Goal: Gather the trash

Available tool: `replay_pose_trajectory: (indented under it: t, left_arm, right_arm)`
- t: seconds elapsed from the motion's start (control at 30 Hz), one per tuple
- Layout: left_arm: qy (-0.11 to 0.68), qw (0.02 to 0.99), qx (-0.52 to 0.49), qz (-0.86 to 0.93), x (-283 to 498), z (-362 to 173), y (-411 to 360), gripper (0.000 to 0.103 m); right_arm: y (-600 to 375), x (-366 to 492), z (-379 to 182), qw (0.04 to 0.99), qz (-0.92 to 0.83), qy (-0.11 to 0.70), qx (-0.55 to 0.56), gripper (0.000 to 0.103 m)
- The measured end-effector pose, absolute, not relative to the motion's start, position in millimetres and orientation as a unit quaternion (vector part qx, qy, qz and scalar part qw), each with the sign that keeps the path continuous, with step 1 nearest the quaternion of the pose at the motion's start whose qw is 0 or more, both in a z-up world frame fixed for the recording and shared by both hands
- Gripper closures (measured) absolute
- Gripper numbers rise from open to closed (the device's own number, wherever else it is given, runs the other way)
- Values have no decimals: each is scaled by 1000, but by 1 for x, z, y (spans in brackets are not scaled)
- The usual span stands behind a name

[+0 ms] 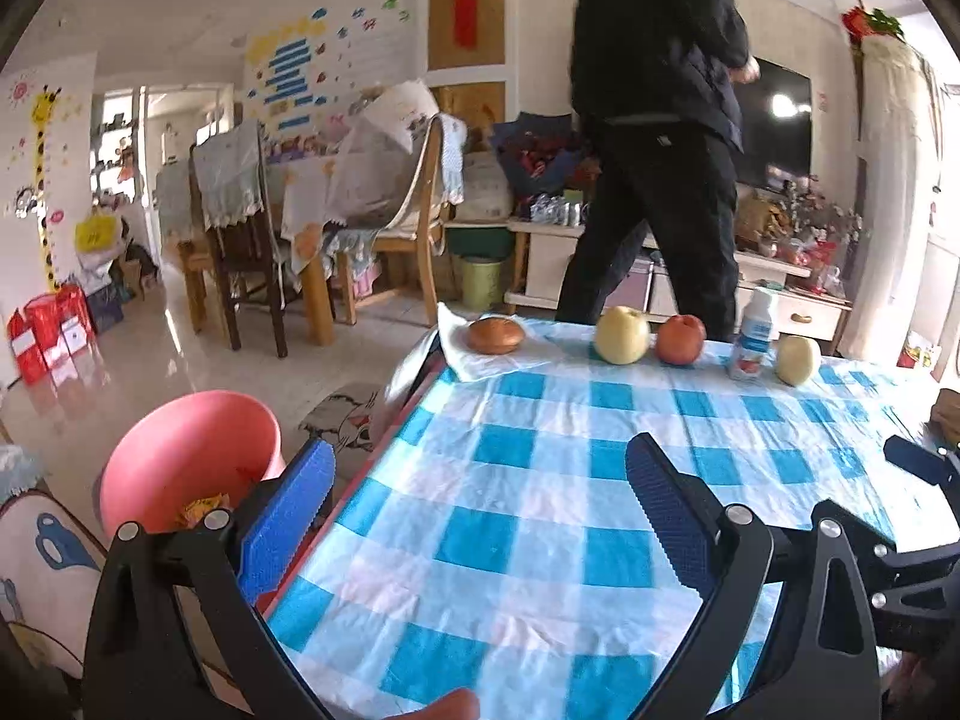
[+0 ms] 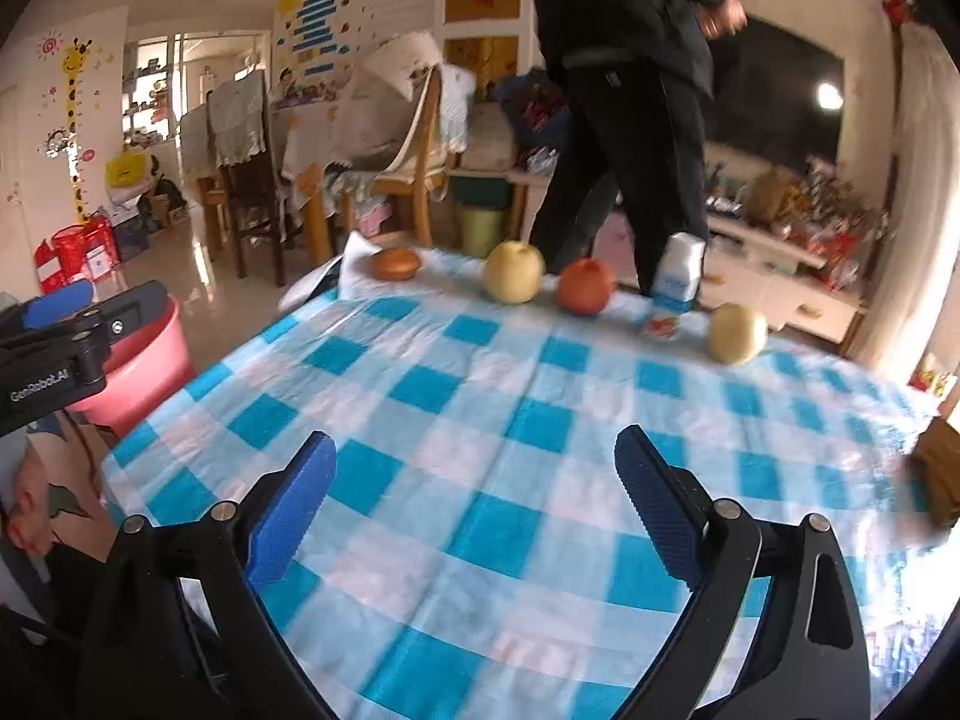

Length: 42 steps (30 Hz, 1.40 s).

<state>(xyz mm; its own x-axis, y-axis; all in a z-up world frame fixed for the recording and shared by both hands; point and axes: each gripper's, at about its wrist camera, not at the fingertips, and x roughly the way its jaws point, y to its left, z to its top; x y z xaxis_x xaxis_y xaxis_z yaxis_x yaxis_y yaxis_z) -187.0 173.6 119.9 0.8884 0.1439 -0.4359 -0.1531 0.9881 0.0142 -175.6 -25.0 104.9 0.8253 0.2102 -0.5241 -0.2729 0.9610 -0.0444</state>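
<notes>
Where checked cloth (image 2: 480,420) wrinkles, round fruit (image 2: 513,279), perhaps pears.

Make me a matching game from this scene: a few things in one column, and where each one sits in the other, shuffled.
Things:
1. bun
2. bottle
3. pink bin
4. red apple

Places:
A. on the floor, beside the table's left edge
B. between a yellow fruit and the bottle
C. on a white napkin at the table's far left corner
D. standing between the red apple and the rightmost yellow fruit

Pairs: 1-C, 2-D, 3-A, 4-B
</notes>
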Motion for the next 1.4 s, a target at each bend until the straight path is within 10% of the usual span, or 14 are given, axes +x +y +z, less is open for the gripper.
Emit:
replay_pose_trajectory:
  t: [1.4]
  left_arm:
    - [157,987,23,29,-259,169,74,5]
  right_arm:
    - [-110,-250,142,982,61,176,-28,4]
